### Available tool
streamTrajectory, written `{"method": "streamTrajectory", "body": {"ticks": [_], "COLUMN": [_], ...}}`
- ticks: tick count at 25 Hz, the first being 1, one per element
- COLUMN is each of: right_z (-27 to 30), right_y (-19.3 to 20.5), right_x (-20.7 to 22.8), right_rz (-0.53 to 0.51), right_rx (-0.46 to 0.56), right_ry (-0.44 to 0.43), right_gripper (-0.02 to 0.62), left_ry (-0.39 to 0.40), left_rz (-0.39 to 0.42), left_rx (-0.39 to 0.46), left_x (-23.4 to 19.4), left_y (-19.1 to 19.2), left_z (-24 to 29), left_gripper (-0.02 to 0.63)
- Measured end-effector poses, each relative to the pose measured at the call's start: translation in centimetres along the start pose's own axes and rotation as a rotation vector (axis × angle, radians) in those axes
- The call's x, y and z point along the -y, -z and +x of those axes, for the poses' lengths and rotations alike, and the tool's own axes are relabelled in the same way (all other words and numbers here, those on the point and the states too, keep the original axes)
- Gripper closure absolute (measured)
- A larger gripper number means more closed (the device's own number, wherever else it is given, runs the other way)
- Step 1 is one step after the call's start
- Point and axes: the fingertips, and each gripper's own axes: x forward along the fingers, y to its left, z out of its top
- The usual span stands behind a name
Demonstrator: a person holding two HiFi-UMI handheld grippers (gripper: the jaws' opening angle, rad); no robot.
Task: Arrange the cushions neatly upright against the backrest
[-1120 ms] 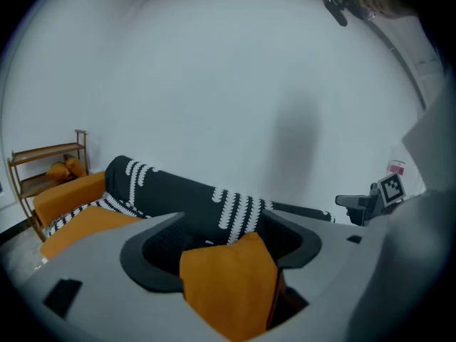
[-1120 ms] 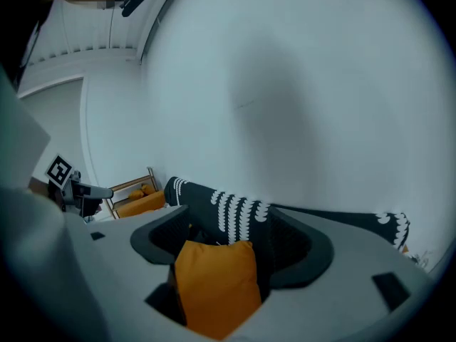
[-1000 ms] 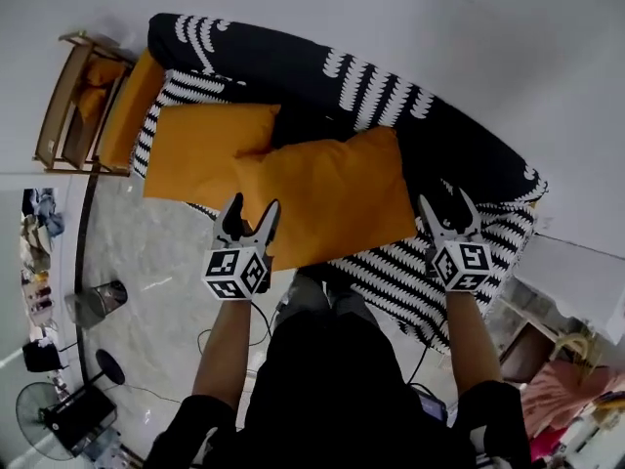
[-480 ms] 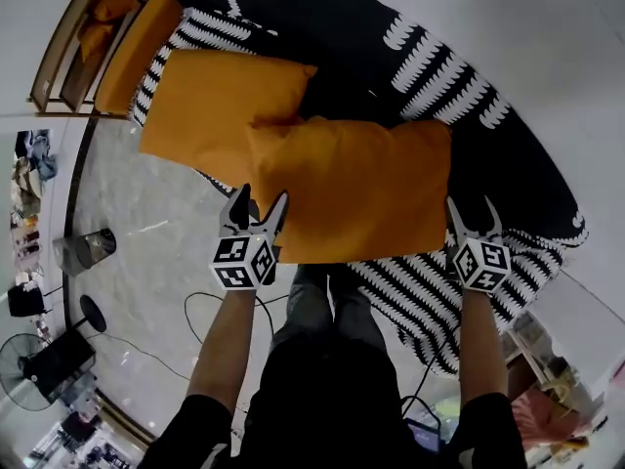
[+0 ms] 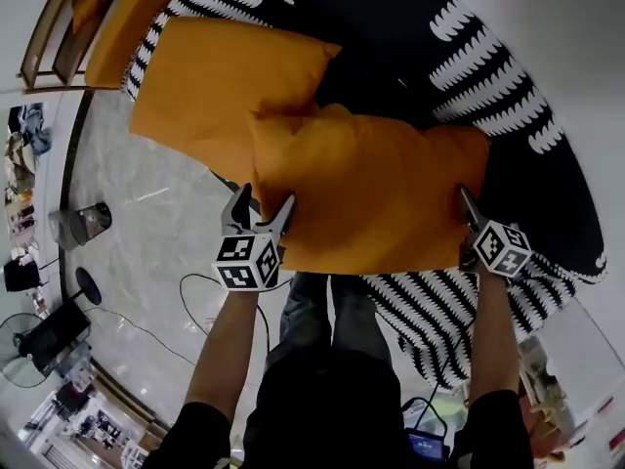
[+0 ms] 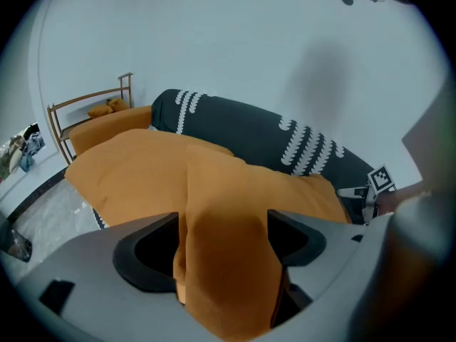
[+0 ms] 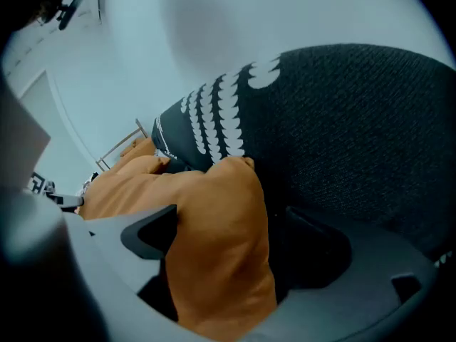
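Tools (image 5: 264,199) (image 5: 468,213), jaws just widened, astride cushion (image 5: 376,193)

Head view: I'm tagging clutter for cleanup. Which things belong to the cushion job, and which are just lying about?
Job: near orange fabric cushion; far orange fabric cushion; black-and-white patterned sofa backrest.
Lying about: black floor fan; wooden slatted rack; black floor cables.
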Motion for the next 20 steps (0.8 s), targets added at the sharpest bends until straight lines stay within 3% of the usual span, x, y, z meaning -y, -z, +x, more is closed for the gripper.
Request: {"method": "streamTrajectory", "body": {"ticks": [5, 9, 13, 15, 20], "right_z": [2.7, 4.7, 6.8, 6.4, 2.9], "right_y": [0.4, 2.0, 3.3, 3.1, 3.3], "right_x": [-0.7, 0.8, -0.3, -0.9, -1.7], "right_rz": [-0.004, 0.076, 0.065, 0.059, 0.021], "right_rx": [-0.064, -0.113, -0.093, -0.078, -0.089], "right_ry": [-0.049, -0.129, -0.135, -0.131, -0.093], "right_gripper": [0.086, 0.08, 0.084, 0.124, 0.287], "left_ry": [0.02, 0.045, 0.073, 0.097, 0.183], "left_rz": [-0.006, 0.04, 0.037, 0.022, -0.072], "left_rx": [-0.039, -0.076, -0.11, -0.122, -0.153], "left_x": [-1.9, -0.6, -1.3, -0.6, 2.1], "left_y": [0.3, 1.5, 2.6, 2.4, 2.4], "left_z": [1.8, 4.6, 6.2, 6.0, 4.0], "left_gripper": [0.178, 0.172, 0.175, 0.19, 0.344]}}
